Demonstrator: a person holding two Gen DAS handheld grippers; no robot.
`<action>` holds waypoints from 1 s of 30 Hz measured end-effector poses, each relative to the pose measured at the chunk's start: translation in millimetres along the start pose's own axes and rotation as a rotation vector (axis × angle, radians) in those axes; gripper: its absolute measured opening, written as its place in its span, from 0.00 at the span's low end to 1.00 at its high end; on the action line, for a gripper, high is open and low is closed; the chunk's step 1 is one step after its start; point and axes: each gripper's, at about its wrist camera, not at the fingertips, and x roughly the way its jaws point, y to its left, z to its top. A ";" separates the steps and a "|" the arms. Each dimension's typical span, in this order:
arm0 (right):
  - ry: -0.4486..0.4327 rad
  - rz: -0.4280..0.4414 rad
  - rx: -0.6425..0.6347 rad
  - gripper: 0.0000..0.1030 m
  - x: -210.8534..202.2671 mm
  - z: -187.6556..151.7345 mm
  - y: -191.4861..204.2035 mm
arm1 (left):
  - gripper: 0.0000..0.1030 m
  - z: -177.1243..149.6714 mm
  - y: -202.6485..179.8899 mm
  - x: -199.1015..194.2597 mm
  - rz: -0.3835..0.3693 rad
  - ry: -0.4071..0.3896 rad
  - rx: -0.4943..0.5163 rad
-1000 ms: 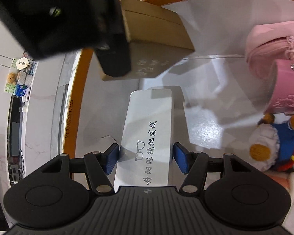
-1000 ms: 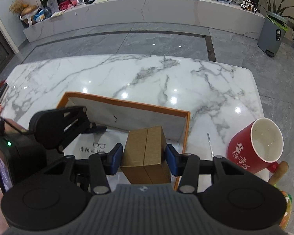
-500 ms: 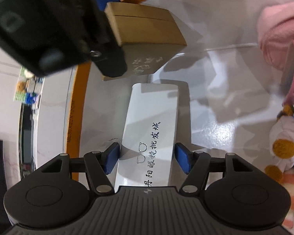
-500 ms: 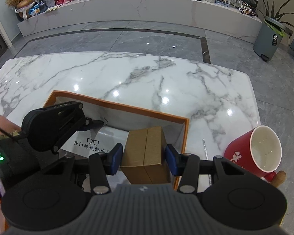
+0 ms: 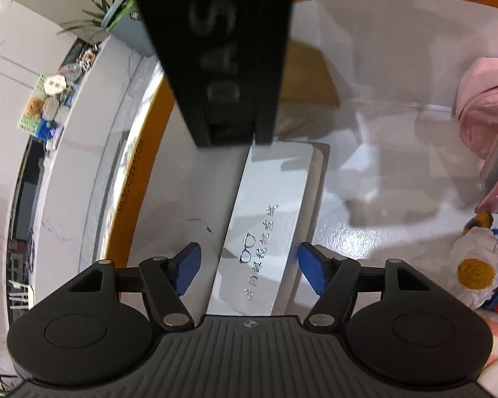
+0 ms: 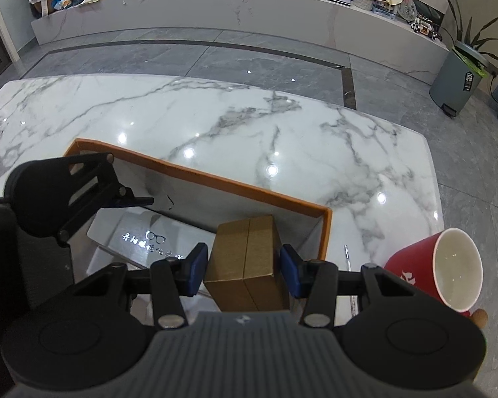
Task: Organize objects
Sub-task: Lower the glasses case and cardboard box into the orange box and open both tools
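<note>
Since a second ago the left gripper (image 5: 249, 267) has spread its blue pads (image 5: 310, 267) away from the white glasses case (image 5: 269, 232); its jaws are opening, and the case lies between them with a clear gap on each side, touched by neither. Over the same second the right gripper (image 6: 242, 270) has brought the brown cardboard box (image 6: 245, 262) lower into the tray, and its black body now fills the upper middle of the left wrist view, hiding most of the box there.

Nearest in the right wrist view, the right gripper's two blue pads press the box's left and right faces, holding it upright, with its seam running down the top. The box sits inside the orange-rimmed tray (image 6: 215, 179), in the corner by the right-hand wall and just beside the far end of the glasses case. The case lies flat on the tray's white floor, its printed spectacles mark and characters facing up.

In the left wrist view a pink pouch (image 5: 481, 112) and a plush toy (image 5: 478, 265) with blue clothing lie at the right side of the tray.

Beyond the tray wall, on the marble table (image 6: 249, 116), a red mug (image 6: 445, 268) stands upright, with a thin metal rod (image 6: 347, 255) lying between it and the tray. Past the table lie grey floor tiles and a long low marble shelf.
</note>
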 end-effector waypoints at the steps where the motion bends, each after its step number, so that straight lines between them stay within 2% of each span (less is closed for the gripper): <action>1: 0.000 0.001 -0.006 0.48 1.3 0.4 0.8 | 0.76 -0.6 -0.5 -2.3 0.007 -0.013 0.003; 11: 0.041 -0.044 -0.083 0.48 7.0 1.2 12.0 | 0.76 0.3 1.4 -15.0 -0.031 -0.037 -0.061; 17: 0.045 -0.036 -0.152 0.48 -9.5 1.9 11.4 | 0.75 -11.6 7.1 -23.2 -0.063 -0.043 -0.130; 21: 0.067 -0.012 -0.317 0.48 -24.3 -8.0 24.5 | 0.74 -11.0 19.9 -28.1 -0.099 -0.055 -0.173; 25: 0.124 0.029 -0.497 0.48 -30.9 -28.4 40.3 | 0.74 -12.7 27.4 -26.7 -0.094 -0.057 -0.178; 30: 0.146 0.012 -0.743 0.48 -23.8 -53.7 61.3 | 0.74 -13.4 35.4 -26.6 -0.088 -0.055 -0.200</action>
